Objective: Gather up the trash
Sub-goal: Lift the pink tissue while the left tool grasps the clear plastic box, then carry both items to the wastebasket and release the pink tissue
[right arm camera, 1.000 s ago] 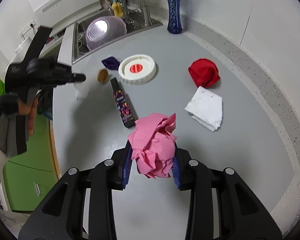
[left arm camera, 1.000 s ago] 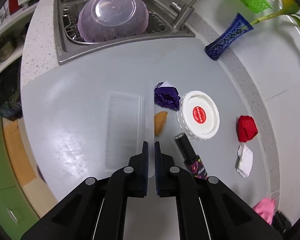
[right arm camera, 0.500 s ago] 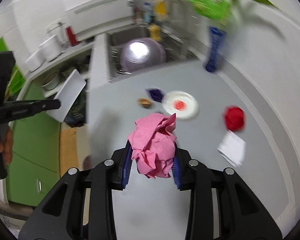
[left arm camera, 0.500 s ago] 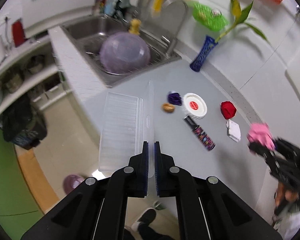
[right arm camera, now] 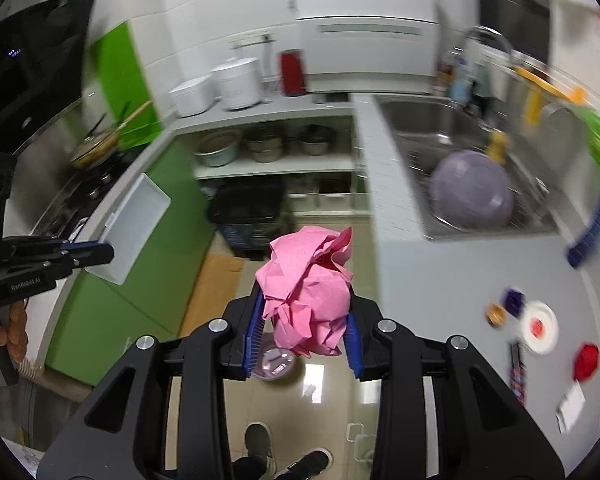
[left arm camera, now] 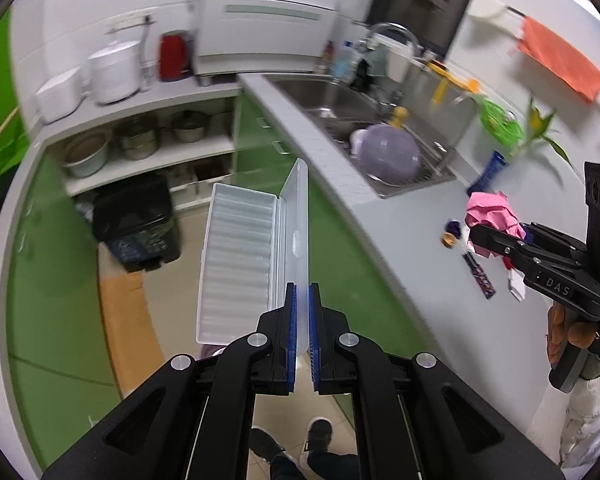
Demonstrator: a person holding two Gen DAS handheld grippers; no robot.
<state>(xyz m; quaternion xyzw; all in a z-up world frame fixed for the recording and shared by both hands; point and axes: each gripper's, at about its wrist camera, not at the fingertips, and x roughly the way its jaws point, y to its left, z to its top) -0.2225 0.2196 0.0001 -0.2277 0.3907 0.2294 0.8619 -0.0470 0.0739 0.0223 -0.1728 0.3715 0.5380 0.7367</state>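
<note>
My left gripper [left arm camera: 302,308] is shut on the lid edge of an open clear plastic box [left arm camera: 240,256] and holds it in the air over the floor; it also shows in the right wrist view [right arm camera: 134,226]. My right gripper [right arm camera: 306,320] is shut on a crumpled pink paper [right arm camera: 306,292], seen too in the left wrist view [left arm camera: 490,210]. A small purple bin [right arm camera: 274,362] stands on the floor just below the pink paper. On the grey counter [right arm camera: 460,280] lie a red wad [right arm camera: 586,362], a white lid [right arm camera: 540,326], a dark wrapper [right arm camera: 516,372] and a white napkin [right arm camera: 570,404].
A black bin [left arm camera: 138,220] stands by open shelves with pots [left arm camera: 140,144]. A sink holds an upturned purple bowl [right arm camera: 470,196]. A blue vase [right arm camera: 592,230] stands at the counter's back. Green cabinet fronts [right arm camera: 140,280] flank the tiled floor. My shoes [right arm camera: 284,456] show below.
Both grippers have swung left, away from the counter and out over the floor, each carrying its item. The counter trash now lies far to the right.
</note>
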